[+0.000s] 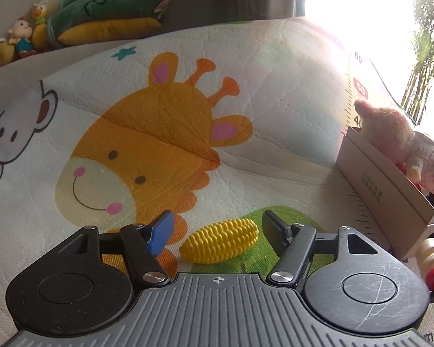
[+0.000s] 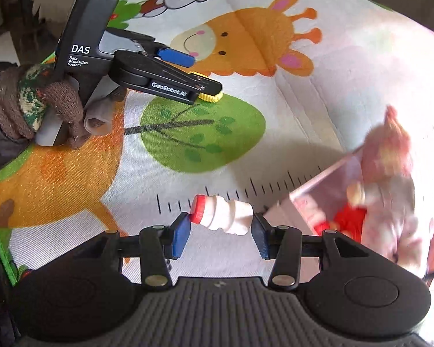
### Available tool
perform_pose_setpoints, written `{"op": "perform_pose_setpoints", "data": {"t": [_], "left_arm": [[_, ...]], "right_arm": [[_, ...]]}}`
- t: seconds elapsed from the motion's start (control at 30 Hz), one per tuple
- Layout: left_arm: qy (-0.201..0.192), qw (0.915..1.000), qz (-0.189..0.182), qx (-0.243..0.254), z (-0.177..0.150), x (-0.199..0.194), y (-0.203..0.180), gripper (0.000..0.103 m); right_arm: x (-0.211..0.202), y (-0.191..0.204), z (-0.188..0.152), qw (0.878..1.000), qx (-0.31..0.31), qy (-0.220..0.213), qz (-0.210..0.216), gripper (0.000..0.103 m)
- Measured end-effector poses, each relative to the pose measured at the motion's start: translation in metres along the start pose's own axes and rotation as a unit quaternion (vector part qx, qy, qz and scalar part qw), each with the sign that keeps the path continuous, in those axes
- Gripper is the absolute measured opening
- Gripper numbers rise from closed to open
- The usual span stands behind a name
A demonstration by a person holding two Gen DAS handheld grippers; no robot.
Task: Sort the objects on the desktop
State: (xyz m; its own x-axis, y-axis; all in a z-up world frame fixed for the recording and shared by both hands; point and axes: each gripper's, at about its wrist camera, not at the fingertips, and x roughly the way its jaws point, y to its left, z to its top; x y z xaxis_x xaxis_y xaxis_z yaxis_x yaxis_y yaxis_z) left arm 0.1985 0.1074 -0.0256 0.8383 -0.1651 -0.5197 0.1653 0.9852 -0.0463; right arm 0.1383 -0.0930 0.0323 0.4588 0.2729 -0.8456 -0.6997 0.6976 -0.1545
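Observation:
A yellow toy corn cob (image 1: 220,240) lies on the play mat between the open fingers of my left gripper (image 1: 217,231), not clamped. In the right wrist view the left gripper (image 2: 201,72) covers most of the corn (image 2: 211,97). My right gripper (image 2: 220,232) is open around a small white bottle with a red cap (image 2: 221,213), which lies sideways between the pads; whether they touch it is unclear. The bottle also shows in the left wrist view (image 1: 432,261). A cardboard box (image 1: 387,190) holds a pink plush doll (image 1: 402,141), blurred in the right wrist view (image 2: 387,190).
A cartoon play mat with a giraffe (image 1: 147,144) covers the surface. Plush toys and figurines (image 1: 101,17) sit on a ledge at the back left. A gloved hand (image 2: 43,101) holds the left gripper. A bright window and plants (image 1: 425,43) are at the right.

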Motion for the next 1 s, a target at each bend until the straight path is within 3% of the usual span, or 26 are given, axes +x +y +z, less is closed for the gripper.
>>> {"op": "perform_pose_setpoints", "data": {"t": [0.2,0.37,0.43,0.5,0.67,0.87,0.93,1.0], "left_arm": [[0.024,0.9997,-0.005,0.002,-0.009,-0.013,-0.023,0.064],[0.045,0.9981,0.0,0.043,-0.014,-0.017,-0.05,0.064],[0.049,0.9974,0.007,0.053,-0.013,-0.018,-0.055,0.065],[0.048,0.9974,0.014,0.052,-0.009,-0.02,-0.051,0.073],[0.085,0.994,0.003,0.069,-0.002,-0.015,-0.038,0.073],[0.09,0.9919,-0.072,0.054,-0.005,-0.012,-0.05,0.074],[0.083,0.9892,-0.11,0.05,-0.005,-0.014,-0.058,0.077],[0.076,0.9858,-0.137,0.06,-0.005,-0.019,-0.066,0.082]], "right_arm": [[-0.013,-0.01,-0.043,0.998,0.047,-0.032,-0.01,0.046],[-0.017,-0.018,-0.071,0.995,0.082,-0.057,-0.014,0.046],[-0.02,-0.018,-0.079,0.994,0.089,-0.069,-0.016,0.046],[-0.022,-0.016,-0.085,0.992,0.095,-0.08,-0.018,0.046],[-0.018,-0.015,-0.095,0.99,0.11,-0.09,-0.019,0.046],[-0.015,-0.024,-0.099,0.985,0.144,-0.097,-0.021,0.048],[-0.017,-0.023,-0.101,0.982,0.153,-0.106,-0.038,0.055],[-0.019,-0.019,-0.104,0.978,0.158,-0.121,-0.068,0.07]]}}
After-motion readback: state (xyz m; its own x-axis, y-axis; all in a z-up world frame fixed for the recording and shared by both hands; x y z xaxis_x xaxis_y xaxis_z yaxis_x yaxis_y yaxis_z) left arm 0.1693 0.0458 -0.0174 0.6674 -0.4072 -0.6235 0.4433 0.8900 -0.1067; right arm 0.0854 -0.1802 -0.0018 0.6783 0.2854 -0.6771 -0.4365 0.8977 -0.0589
